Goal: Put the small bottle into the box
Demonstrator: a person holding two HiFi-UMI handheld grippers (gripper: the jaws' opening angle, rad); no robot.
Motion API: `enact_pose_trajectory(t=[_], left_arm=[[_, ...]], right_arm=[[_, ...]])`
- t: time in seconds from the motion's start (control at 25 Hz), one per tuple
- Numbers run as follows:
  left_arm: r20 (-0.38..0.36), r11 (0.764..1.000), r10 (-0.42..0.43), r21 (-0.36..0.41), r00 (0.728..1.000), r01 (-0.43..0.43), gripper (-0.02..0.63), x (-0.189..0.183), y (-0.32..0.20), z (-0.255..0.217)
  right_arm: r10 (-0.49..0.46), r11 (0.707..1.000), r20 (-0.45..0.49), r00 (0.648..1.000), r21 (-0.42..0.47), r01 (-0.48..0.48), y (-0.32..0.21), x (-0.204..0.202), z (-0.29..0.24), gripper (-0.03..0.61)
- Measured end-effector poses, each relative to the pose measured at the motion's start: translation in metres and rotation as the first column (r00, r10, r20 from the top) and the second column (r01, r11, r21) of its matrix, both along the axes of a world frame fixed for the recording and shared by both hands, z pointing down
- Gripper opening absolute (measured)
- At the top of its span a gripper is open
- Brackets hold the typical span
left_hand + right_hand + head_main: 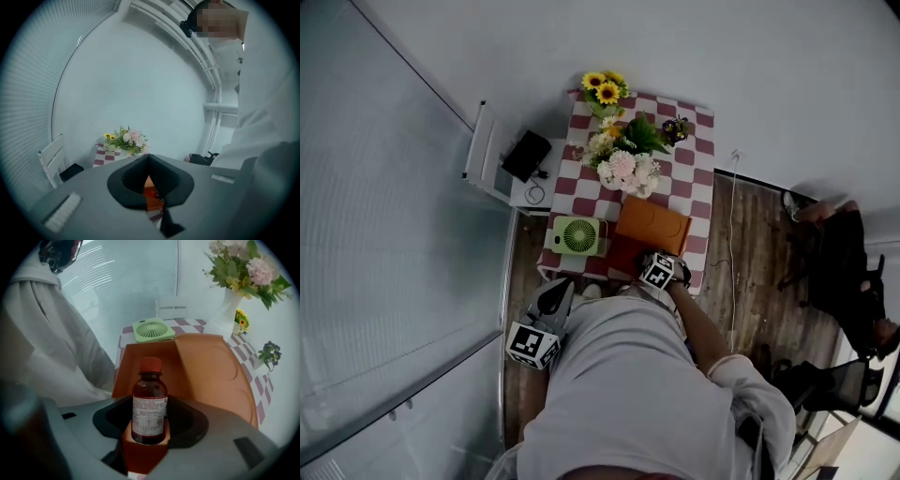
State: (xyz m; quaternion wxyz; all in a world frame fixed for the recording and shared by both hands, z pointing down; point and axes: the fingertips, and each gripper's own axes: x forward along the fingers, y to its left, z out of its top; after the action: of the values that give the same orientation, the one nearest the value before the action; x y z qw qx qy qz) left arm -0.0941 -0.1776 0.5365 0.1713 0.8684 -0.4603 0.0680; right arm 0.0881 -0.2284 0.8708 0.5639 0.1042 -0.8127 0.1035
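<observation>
A small brown bottle (149,401) with a red cap and a white label stands upright between the pads of my right gripper (150,430), which is shut on it. It hangs just over the near end of the open orange box (139,365), whose lid (213,369) lies folded back to the right. In the head view the right gripper (659,270) is above the box (652,225) at the near edge of the checkered table (698,187). My left gripper (553,298) hangs shut and empty off the table's near-left corner; its pads (161,180) meet.
A green fan (577,234) lies left of the box. A white vase of flowers (623,167) stands behind it, with sunflowers (605,89) at the far edge. A white chair (492,155) with a black item stands left of the table.
</observation>
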Motion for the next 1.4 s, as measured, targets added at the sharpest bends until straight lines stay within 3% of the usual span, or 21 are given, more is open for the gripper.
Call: enact_pose_trajectory(t=[0.6, 0.92, 1.4], left_arm=[[0.008, 0.994, -0.111, -0.005, 0.994, 0.111, -0.009, -0.026, 0.013, 0.000], [0.001, 0.994, -0.107, -0.011, 0.994, 0.107, -0.009, -0.027, 0.024, 0.001], [-0.017, 1.000, -0.022, 0.005, 1.000, 0.022, -0.008, -0.019, 0.021, -0.003]], right_arm=[[-0.102, 0.994, -0.143, 0.984, -0.060, 0.094, 0.004, -0.006, 0.034, 0.221], [-0.099, 0.994, -0.191, 0.977, -0.056, 0.089, 0.003, -0.007, 0.040, 0.224], [0.082, 0.996, -0.073, 0.994, -0.031, -0.085, 0.002, -0.001, 0.014, 0.253]])
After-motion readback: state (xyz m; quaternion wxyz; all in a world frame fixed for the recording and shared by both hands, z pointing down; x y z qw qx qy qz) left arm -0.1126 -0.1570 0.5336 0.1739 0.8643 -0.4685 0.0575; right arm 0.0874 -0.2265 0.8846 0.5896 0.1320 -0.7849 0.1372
